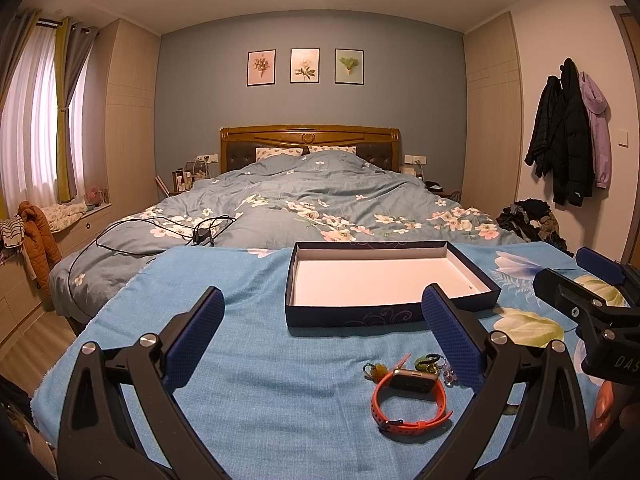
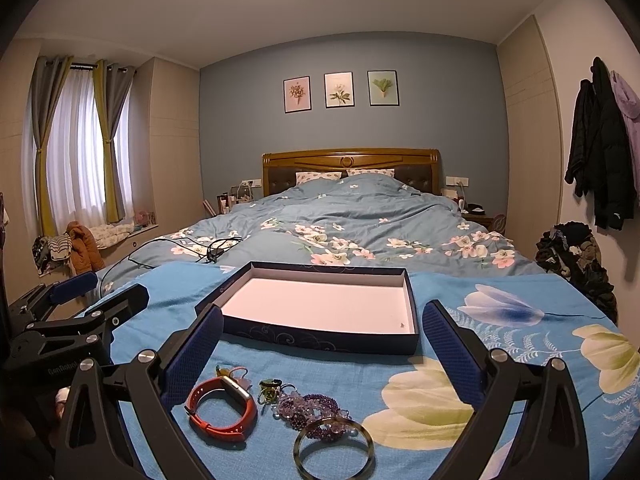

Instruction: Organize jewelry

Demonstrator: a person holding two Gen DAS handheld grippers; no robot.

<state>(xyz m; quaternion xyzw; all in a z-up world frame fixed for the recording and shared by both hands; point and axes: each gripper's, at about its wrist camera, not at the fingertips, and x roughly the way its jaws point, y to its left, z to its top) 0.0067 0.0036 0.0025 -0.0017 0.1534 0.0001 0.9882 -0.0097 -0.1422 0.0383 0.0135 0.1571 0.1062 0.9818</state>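
Note:
An empty dark blue box [image 1: 356, 314] with a white floor lies open on the blue floral cloth; it also shows in the right wrist view [image 2: 320, 334]. In front of it lie an orange watch [image 1: 408, 398] [image 2: 222, 408], a green ring [image 2: 269, 387], purple bead bracelets [image 2: 310, 410] and a dark bangle [image 2: 334, 450]. My left gripper [image 1: 324, 344] is open and empty above the cloth, left of the watch. My right gripper [image 2: 320, 360] is open and empty above the jewelry.
The cloth [image 2: 460, 360] covers the foot of a bed with a floral duvet [image 2: 360, 224]. A black charger cable [image 1: 168, 230] lies on the duvet at the left. Coats [image 1: 568, 140] hang on the right wall above a pile of clothes [image 2: 576, 256].

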